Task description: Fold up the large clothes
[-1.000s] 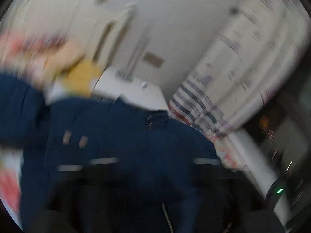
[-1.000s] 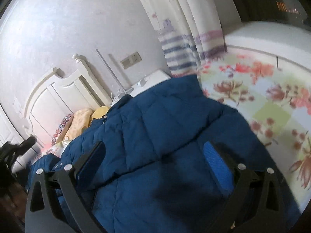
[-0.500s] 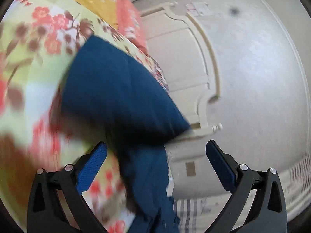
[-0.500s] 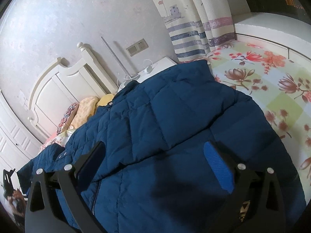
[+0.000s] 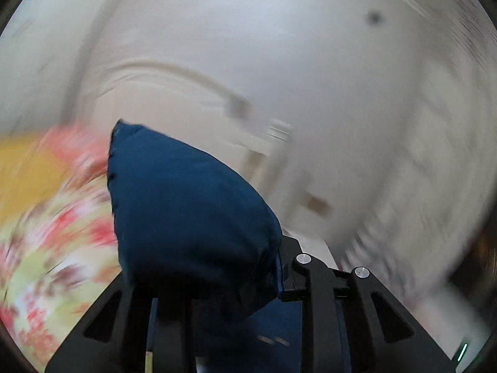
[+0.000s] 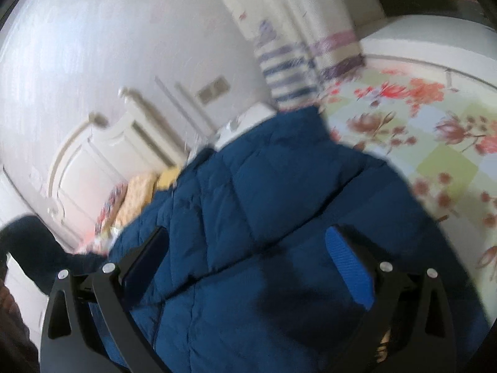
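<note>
A dark blue quilted jacket (image 6: 264, 186) lies spread on the bed, collar towards the headboard. My right gripper (image 6: 248, 258) hovers just above its middle, open, with nothing pinched between the blue pads (image 6: 351, 267). In the left wrist view my left gripper (image 5: 217, 279) has its jaws closing tight on a bunched jacket sleeve (image 5: 186, 202), which stands up in front of the camera and hides the left finger. The left view is blurred by motion. A dark blurred shape (image 6: 28, 242) at the left edge of the right wrist view is raised off the bed.
The bed has a floral sheet (image 6: 435, 155) with bare room to the jacket's right. A white headboard (image 6: 93, 161), pillows (image 6: 139, 192), a white nightstand (image 6: 248, 118) and a striped curtain (image 6: 289, 62) stand beyond. Floral bedding (image 5: 46, 248) lies left of the held sleeve.
My left gripper went from wide open around the sleeve to closed on it and rose, swinging its view towards the wall. The right gripper stayed over the jacket.
</note>
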Tool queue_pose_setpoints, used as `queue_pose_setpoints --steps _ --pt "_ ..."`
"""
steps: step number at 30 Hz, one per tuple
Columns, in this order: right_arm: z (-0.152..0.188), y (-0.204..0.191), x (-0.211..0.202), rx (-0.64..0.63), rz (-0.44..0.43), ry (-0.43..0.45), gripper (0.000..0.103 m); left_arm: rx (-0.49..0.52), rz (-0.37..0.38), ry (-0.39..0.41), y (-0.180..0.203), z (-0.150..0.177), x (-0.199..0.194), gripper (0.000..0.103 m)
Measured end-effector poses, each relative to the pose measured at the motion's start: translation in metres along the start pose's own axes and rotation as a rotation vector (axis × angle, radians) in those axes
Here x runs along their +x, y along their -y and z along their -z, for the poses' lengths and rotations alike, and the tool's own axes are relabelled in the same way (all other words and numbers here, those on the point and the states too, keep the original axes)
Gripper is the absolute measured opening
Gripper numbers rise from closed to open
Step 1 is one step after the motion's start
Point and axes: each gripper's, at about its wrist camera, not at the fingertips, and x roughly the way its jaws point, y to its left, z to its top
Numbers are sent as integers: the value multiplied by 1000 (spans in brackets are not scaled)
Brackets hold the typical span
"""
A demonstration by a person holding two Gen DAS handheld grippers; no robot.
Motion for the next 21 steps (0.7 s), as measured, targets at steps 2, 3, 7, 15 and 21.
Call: queue_pose_setpoints --steps 2,3,7,15,21 --pt "-4 7 -16 29 16 88 100 198 69 -75 80 29 23 22" --pt "-6 11 -25 46 29 136 100 259 88 -114 106 48 36 22" --pt "-10 26 -32 117 55 174 100 411 169 -457 183 148 104 49" --pt "-13 31 -18 146 34 121 100 495 200 -545 174 203 96 98" --pt "-10 38 -19 180 11 106 100 116 102 -238 65 96 28 99"
